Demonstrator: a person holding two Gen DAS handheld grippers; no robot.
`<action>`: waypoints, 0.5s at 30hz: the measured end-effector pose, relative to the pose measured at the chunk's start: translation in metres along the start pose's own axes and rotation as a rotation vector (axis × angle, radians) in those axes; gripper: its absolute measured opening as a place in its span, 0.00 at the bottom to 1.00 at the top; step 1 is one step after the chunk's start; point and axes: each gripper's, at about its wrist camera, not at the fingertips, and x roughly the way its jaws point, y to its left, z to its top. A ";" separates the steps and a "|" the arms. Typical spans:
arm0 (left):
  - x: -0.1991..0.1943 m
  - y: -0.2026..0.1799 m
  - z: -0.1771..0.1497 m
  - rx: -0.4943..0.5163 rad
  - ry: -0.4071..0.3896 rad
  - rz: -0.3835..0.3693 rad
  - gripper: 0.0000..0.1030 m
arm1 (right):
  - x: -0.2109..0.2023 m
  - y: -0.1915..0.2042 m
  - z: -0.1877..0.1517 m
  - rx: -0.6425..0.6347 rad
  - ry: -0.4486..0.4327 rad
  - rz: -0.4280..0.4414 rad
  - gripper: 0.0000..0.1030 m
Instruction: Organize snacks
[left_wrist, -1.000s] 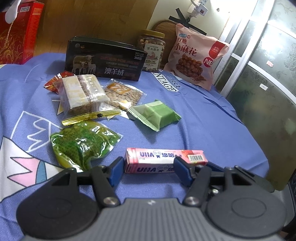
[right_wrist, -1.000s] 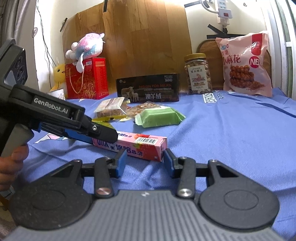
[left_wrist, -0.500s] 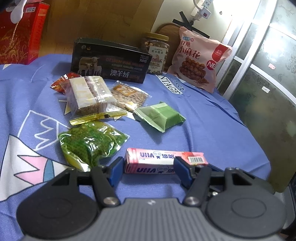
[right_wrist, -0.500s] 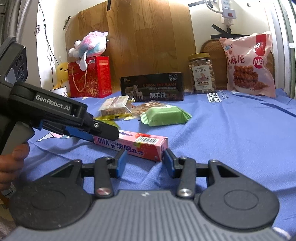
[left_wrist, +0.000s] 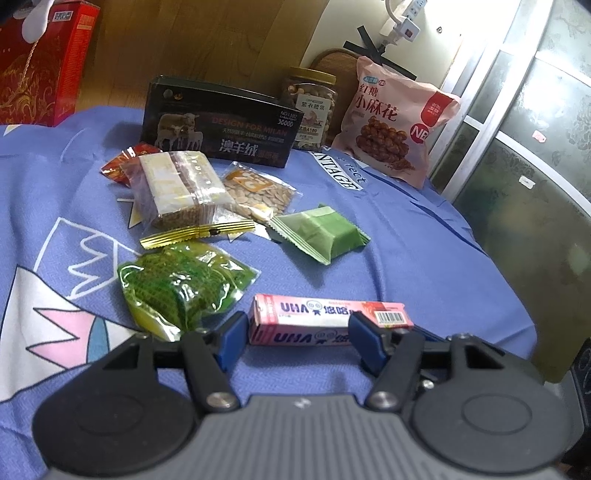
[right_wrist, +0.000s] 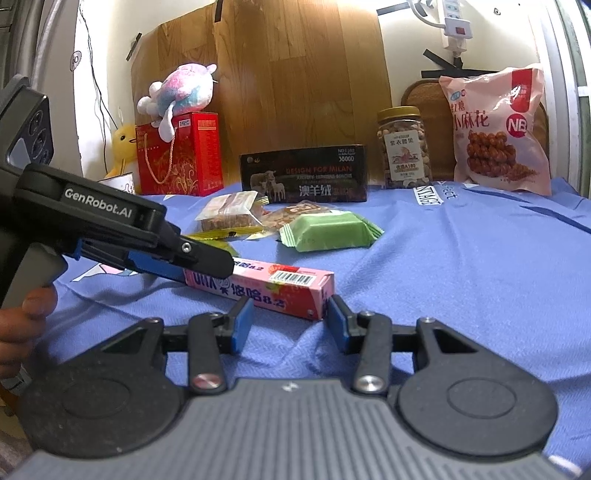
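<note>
Both grippers (left_wrist: 295, 334) (right_wrist: 290, 319) gape unclenched around pink candy box (left_wrist: 328, 319); jar (right_wrist: 404, 147) holds nuts.

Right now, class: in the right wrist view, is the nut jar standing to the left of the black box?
No: the nut jar stands right of the black box, between it and the pink snack bag.
</note>
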 end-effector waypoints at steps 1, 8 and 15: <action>0.000 0.001 0.000 -0.003 0.002 -0.002 0.60 | 0.000 -0.001 0.000 0.000 -0.002 0.001 0.47; -0.001 -0.003 -0.001 0.009 0.000 0.013 0.56 | -0.002 -0.002 0.002 0.015 -0.011 0.016 0.44; -0.007 0.001 -0.003 -0.005 0.005 0.013 0.55 | -0.002 -0.001 0.002 0.011 -0.013 0.029 0.43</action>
